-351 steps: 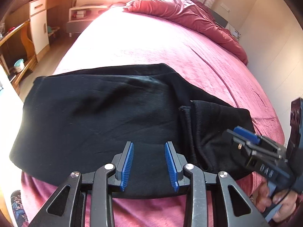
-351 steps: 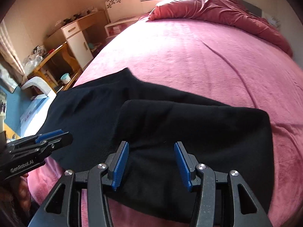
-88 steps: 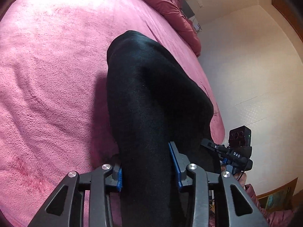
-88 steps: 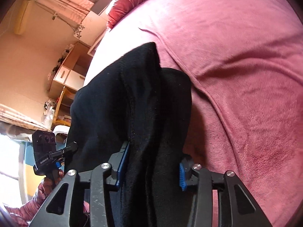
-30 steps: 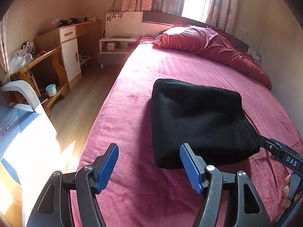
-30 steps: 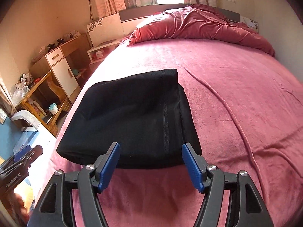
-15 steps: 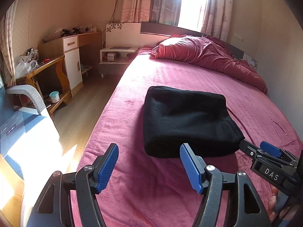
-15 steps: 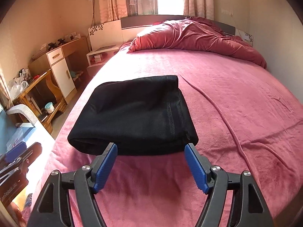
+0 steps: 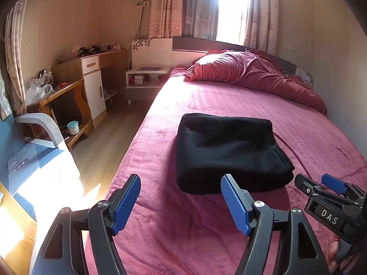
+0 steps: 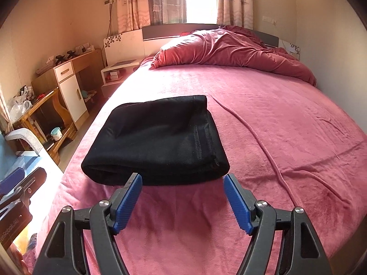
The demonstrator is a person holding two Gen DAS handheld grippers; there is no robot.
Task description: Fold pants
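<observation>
Sunlight floods a curtained window [image 9: 229, 6] beyond the bed [image 9: 229, 100], a rumpled red quilt [image 9: 252, 73] at its head; left stand a white nightstand [image 9: 146, 78], wooden desk [image 9: 91, 78] and wood floor [image 9: 107, 144].

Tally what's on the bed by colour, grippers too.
Black: 1, the folded black fabric pants
Red: 1, the crumpled red quilt by the headboard
Blue-padded grippers: 2, left gripper still opening, right gripper open, both empty
Total: 4

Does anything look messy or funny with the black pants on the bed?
Nothing stands out. The black pants lie folded in a neat, compact stack on the pink bed cover. Only a long thin ridge wrinkles the cover beside them.
</observation>
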